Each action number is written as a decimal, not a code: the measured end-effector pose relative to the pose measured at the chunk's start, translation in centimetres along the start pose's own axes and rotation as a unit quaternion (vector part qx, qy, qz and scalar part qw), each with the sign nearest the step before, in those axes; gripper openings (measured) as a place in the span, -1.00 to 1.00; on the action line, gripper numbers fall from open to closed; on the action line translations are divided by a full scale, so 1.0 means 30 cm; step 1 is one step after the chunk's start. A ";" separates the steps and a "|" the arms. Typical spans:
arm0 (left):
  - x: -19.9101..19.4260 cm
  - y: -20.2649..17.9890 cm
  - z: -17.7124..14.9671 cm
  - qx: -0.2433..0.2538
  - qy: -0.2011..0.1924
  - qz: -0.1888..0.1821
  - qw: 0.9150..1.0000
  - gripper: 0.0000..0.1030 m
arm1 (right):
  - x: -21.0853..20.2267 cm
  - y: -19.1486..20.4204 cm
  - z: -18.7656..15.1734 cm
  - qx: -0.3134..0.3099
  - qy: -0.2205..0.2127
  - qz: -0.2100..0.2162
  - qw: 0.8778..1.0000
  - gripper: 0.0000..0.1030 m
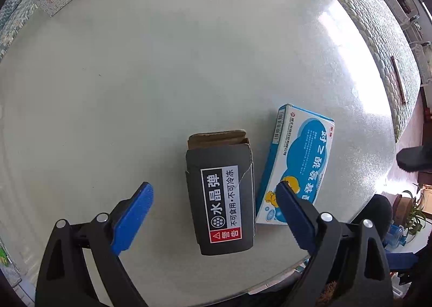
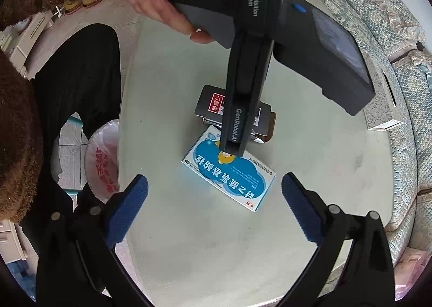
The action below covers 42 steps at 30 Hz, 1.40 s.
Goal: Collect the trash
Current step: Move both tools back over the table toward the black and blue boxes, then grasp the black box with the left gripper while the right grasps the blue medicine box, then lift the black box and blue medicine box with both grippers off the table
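A dark grey carton with a white warning label lies on the round glass table, its far flap open. Beside it on the right lies a blue and white medicine box. My left gripper is open and hovers over the grey carton, one blue finger on each side. In the right wrist view, the medicine box lies ahead of my open right gripper, which holds nothing. Behind it is the grey carton, partly hidden by the left gripper, which a hand holds.
A bin lined with a clear plastic bag stands off the table's left edge, beside the person's black-trousered leg. A patterned sofa runs along the table's right side. A potted plant stands on the floor.
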State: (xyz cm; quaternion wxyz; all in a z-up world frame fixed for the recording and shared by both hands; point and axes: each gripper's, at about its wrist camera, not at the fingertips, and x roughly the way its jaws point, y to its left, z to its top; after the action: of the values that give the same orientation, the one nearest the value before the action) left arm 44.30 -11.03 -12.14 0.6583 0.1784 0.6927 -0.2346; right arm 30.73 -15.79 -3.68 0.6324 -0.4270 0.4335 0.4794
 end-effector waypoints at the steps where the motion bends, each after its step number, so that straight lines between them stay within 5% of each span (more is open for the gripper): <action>1: 0.008 0.005 0.005 0.000 0.001 -0.003 1.000 0.74 | 0.019 -0.006 0.003 -0.005 0.002 0.001 1.000 0.88; 24: 0.093 0.033 0.018 0.029 0.010 0.005 1.000 0.75 | 0.324 -0.037 -0.013 -0.108 0.054 -0.010 0.993 0.88; 33: 0.096 -0.009 0.011 0.027 0.004 0.028 0.999 0.74 | 0.330 -0.115 -0.033 -0.007 0.061 0.029 0.998 0.81; 38: 0.083 -0.022 -0.018 0.027 -0.006 0.045 0.999 0.46 | 0.326 -0.155 -0.065 0.070 0.060 0.049 0.995 0.74; 42: 0.058 -0.015 -0.021 0.010 -0.010 0.045 0.999 0.07 | 0.292 -0.166 -0.069 0.107 0.047 0.038 0.992 0.31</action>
State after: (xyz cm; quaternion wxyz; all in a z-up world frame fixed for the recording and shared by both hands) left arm 43.39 -11.15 -13.82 0.6735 0.2137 0.6747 -0.2134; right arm 36.74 -16.56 -12.00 0.6348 -0.3617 0.5277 0.4333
